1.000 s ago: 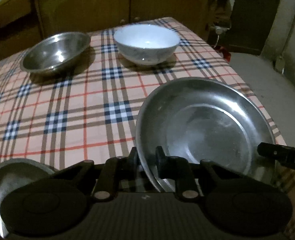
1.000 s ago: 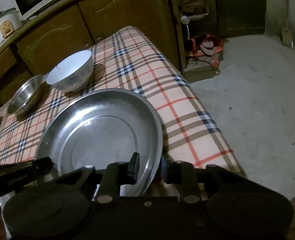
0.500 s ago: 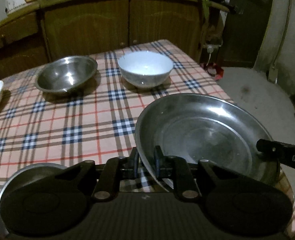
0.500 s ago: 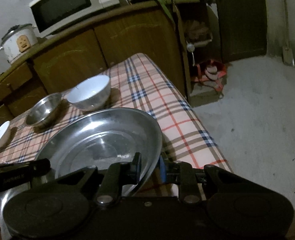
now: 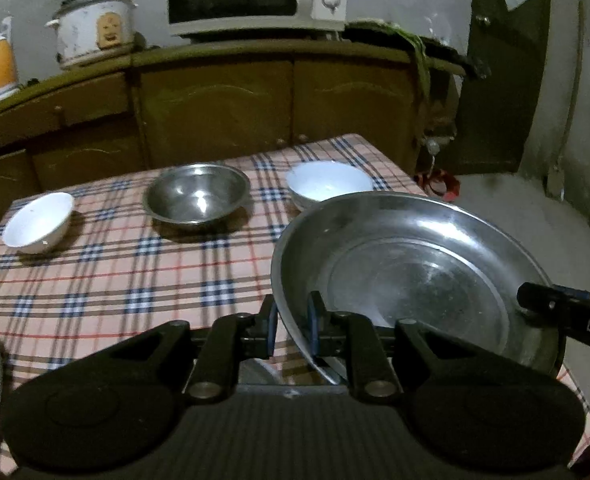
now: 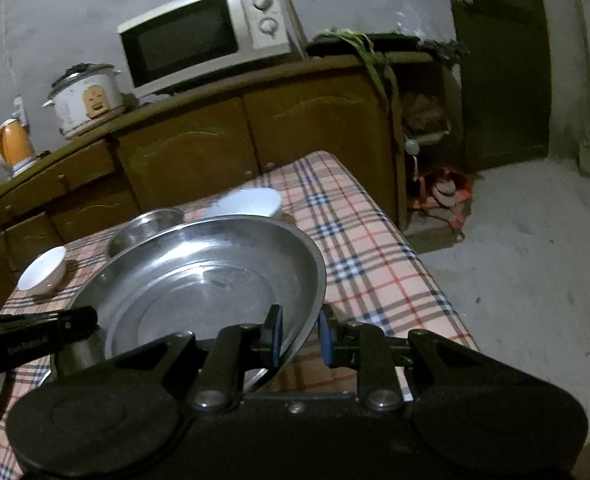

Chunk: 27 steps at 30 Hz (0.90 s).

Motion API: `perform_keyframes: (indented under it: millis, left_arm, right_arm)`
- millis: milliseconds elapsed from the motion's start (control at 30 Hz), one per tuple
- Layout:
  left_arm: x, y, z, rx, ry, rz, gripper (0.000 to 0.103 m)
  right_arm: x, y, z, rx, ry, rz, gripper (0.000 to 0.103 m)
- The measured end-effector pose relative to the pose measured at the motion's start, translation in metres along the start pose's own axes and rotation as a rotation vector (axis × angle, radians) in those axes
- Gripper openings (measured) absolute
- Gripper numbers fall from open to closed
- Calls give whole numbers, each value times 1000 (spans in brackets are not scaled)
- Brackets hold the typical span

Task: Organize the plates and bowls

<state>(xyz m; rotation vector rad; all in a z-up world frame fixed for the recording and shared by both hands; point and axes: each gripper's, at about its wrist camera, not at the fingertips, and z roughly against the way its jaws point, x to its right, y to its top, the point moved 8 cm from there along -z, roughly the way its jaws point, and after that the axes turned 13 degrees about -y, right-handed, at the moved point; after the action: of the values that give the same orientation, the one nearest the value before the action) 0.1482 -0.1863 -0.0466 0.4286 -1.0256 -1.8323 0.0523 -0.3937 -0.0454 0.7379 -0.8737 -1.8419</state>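
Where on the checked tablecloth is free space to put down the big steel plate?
The widest bare patch of tablecloth lies in front of the small white bowl and steel bowl. The far edge is crowded: those two plus the larger white bowl stand in a row.

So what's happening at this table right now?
A person with two handheld grippers holds a big steel plate by its rim: the left gripper is clamped on one edge, the right gripper on the opposite edge. A steel bowl and two white bowls sit on the checked cloth behind.
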Motion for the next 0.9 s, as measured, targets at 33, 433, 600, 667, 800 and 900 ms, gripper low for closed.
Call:
perform_keyframes:
  millis: [33,433,600,667,800,900]
  left_arm:
    - [-2,0,5,8,6,1,17]
    - [-34,-6,57,74,77,17,17]
    - [-46,-12,75,95,110,22,17]
    - [-50,-14,81,103,121,23,17]
    - [-60,-20,90,111,140,31,16]
    - [-68,-26,95,111,156,37,16]
  right_arm:
    - [-4,0,4,5,6,3,26]
    - [-55,-7,40,45,67,53,26]
    - [-73,-13,49,51,91,73,26]
    - [-80,-16,52,51,100,81,26]
    - [-95,-23,55,47,113,100,26]
    - [-106,-28,58,49,123,116,26]
